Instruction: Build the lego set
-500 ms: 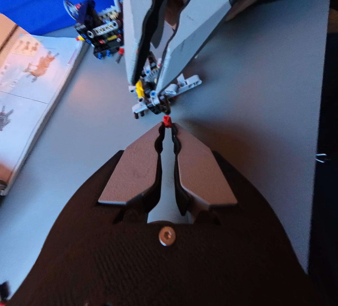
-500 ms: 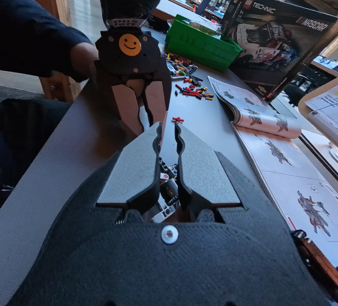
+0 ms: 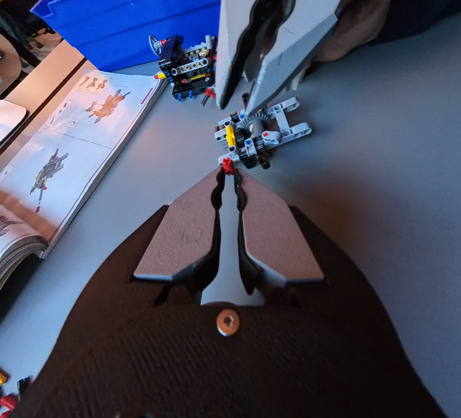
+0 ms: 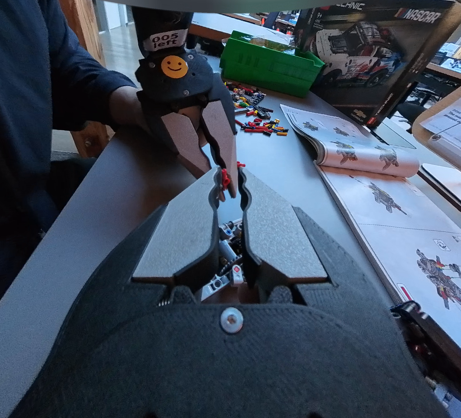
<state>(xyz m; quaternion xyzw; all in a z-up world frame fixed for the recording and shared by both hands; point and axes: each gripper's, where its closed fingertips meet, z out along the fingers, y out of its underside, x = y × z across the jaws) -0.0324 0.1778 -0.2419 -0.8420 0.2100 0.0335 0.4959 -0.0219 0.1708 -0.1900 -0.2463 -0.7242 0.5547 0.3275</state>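
1. The left gripper (image 3: 228, 171), at the centre of the left wrist view, has its jaws clenched on a small red pin (image 3: 228, 165) that sticks out past the tips.
2. The red pin sits just at the near edge of a small grey gear assembly (image 3: 259, 131) lying on the grey surface (image 3: 374, 156), right of centre in the frame; whether pin and assembly touch cannot be told.
3. The right gripper (image 3: 233, 106) comes down from the top of that frame with its jaws slightly apart; one tip is at the far edge of the gear assembly, the other beside it, and nothing is clamped between them.
4. In the right wrist view the assembly shows low between the right gripper's fingers (image 4: 274, 231).
5. An open instruction booklet (image 3: 74, 144) fills the left of the left wrist view, its edge well apart from the assembly.
6. A larger black assembly (image 3: 189, 69) stands in front of a blue bin (image 3: 137, 6) in the upper part of the frame.
7. Bare surface lies to the right of the assembly and between it and the booklet.
8. Loose pieces (image 4: 262, 126), a green bin (image 4: 269, 69) and a box (image 4: 374, 56) crowd the upper right of the right wrist view.
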